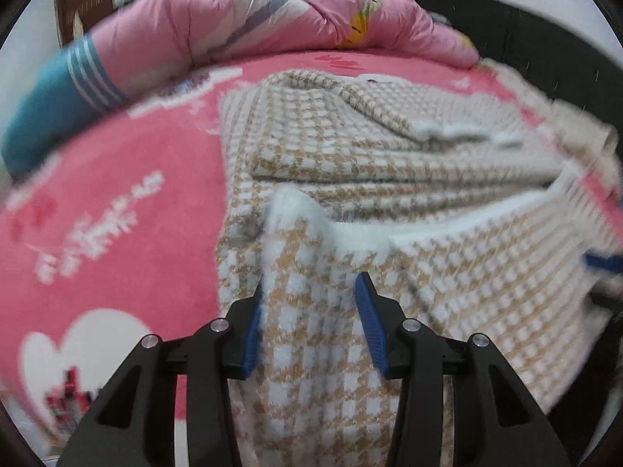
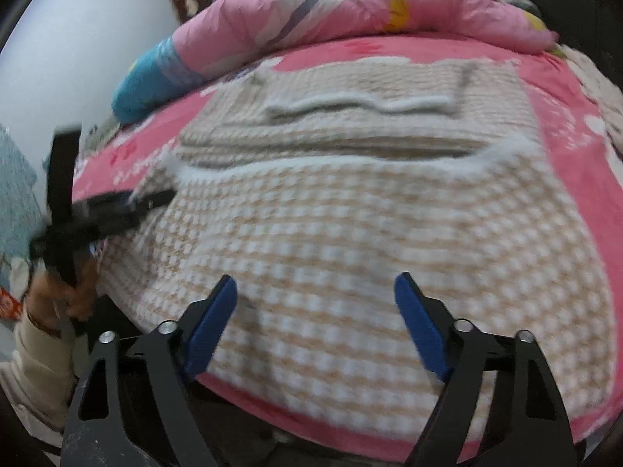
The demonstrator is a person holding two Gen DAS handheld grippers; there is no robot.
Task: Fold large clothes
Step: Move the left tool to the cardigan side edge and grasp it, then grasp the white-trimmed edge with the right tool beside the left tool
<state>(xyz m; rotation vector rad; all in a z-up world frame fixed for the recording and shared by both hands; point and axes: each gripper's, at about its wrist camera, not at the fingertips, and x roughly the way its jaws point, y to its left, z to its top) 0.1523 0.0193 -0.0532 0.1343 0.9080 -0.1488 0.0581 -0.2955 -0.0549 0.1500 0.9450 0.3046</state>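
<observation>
A fuzzy beige-and-white checked garment lies spread on the pink bed sheet, its lower part folded up over the rest. My left gripper is shut on a bunched fold of this garment, and the white-trimmed hem rises just beyond the pads. In the right wrist view the same garment fills the middle. My right gripper hovers over its near part, open, with only flat cloth below it. The left gripper shows there at the garment's left corner, held by a hand.
A pink quilt and a blue striped pillow lie along the far side of the bed. A dark headboard stands at the right. The bed's near edge runs just under my right gripper.
</observation>
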